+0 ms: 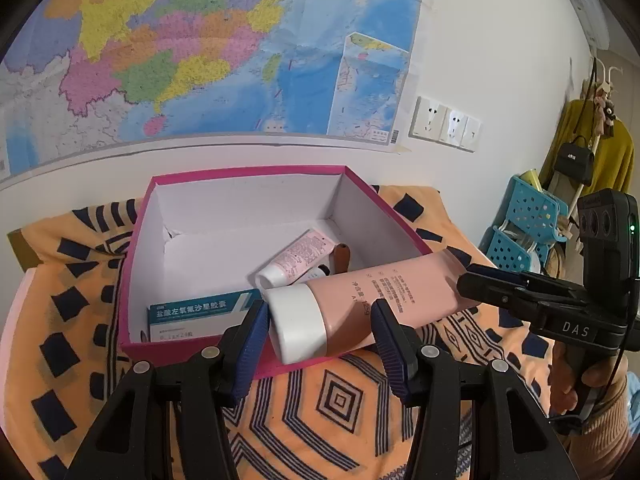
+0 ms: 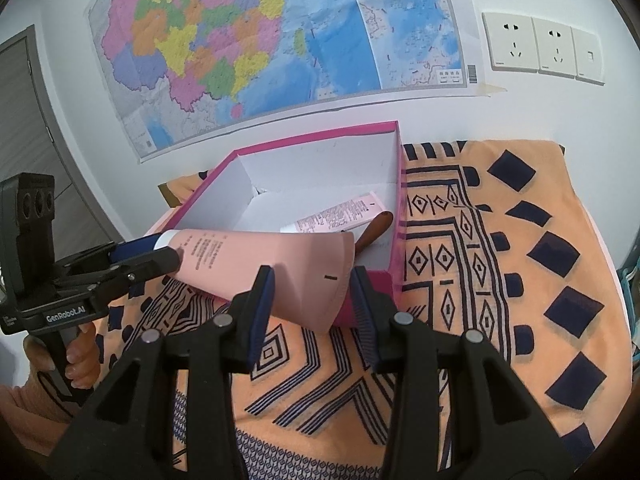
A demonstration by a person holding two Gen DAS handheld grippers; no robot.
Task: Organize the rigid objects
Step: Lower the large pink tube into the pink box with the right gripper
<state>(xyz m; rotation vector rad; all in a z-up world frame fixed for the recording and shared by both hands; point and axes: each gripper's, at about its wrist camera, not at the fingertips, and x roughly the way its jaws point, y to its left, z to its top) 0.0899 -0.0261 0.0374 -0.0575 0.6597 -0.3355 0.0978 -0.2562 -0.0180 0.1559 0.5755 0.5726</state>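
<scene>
A large pink tube with a white cap (image 1: 360, 304) lies across the near rim of the pink box (image 1: 240, 184), held between both grippers. My left gripper (image 1: 318, 332) closes on its cap end. My right gripper (image 2: 312, 300) closes on its flat crimped end (image 2: 304, 280); it also shows in the left wrist view (image 1: 472, 288). Inside the box lie a small pink tube (image 1: 298, 258), a brown item (image 1: 343, 258) and a teal-and-white medicine carton (image 1: 200, 314).
The box (image 2: 320, 140) stands on an orange patterned cloth (image 2: 500, 260) against a white wall with a map (image 1: 180, 52) and sockets (image 2: 536, 46). Blue perforated baskets (image 1: 524, 224) and a coat rack (image 1: 588, 148) stand at the right.
</scene>
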